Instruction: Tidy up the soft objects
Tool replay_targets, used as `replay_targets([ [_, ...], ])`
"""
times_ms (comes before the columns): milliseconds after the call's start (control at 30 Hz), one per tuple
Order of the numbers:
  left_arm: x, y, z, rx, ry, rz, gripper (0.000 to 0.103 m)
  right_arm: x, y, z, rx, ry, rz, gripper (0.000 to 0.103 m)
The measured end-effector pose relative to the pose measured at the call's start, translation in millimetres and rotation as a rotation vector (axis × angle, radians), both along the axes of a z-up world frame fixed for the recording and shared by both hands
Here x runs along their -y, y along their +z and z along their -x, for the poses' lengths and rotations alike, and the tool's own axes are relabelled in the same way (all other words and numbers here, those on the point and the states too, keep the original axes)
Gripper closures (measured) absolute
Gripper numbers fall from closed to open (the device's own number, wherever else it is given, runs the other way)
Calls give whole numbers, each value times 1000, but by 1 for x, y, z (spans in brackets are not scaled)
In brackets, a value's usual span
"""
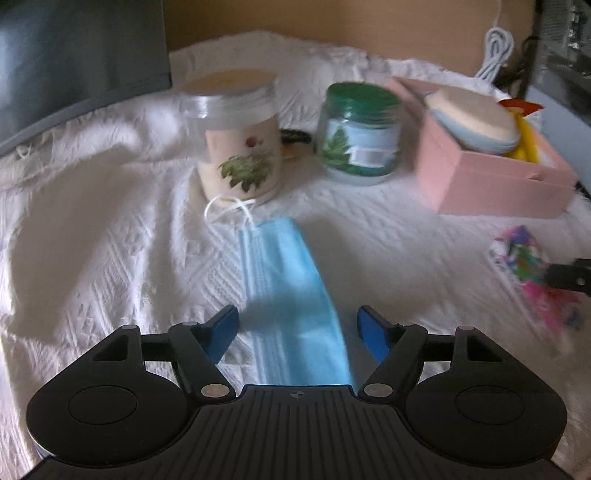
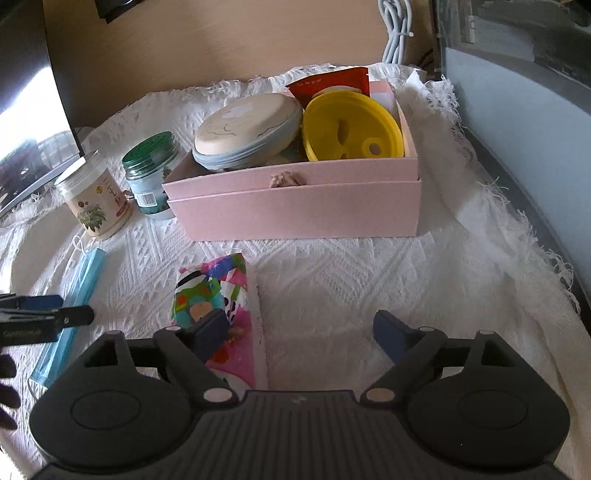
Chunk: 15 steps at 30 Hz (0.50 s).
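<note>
A folded blue face mask point(image 1: 291, 288) lies on the white cloth, its near end between the spread fingers of my open left gripper point(image 1: 297, 328). It also shows in the right wrist view point(image 2: 79, 295) with the left gripper's fingers over it. A colourful tissue pack point(image 2: 218, 306) lies by the left finger of my open, empty right gripper point(image 2: 301, 338); it also shows in the left wrist view point(image 1: 532, 277). A pink box point(image 2: 295, 206) behind holds a round cream pouch point(image 2: 243, 129) and a yellow lid point(image 2: 351, 125).
A cream flower-print jar point(image 1: 240, 136) and a green-lidded jar point(image 1: 358, 133) stand behind the mask. A dark monitor point(image 1: 74, 55) stands at the back left. A grey case point(image 2: 517, 92) borders the right side. White cables point(image 2: 397, 29) hang at the wall.
</note>
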<state>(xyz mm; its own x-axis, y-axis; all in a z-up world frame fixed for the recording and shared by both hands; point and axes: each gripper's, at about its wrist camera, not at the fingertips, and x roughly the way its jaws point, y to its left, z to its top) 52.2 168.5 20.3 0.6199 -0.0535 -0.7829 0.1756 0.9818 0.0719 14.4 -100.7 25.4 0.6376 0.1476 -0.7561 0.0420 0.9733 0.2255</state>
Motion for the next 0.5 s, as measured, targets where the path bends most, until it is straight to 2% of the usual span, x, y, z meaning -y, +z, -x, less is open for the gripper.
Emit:
replay_targets([
  [233, 1, 0, -22, -7, -9, 27, 22, -6, -2, -8, -34, 52, 3, 0],
  [500, -1, -1, -21, -30, -13, 25, 22, -6, -3, -11, -59, 46, -2, 0],
])
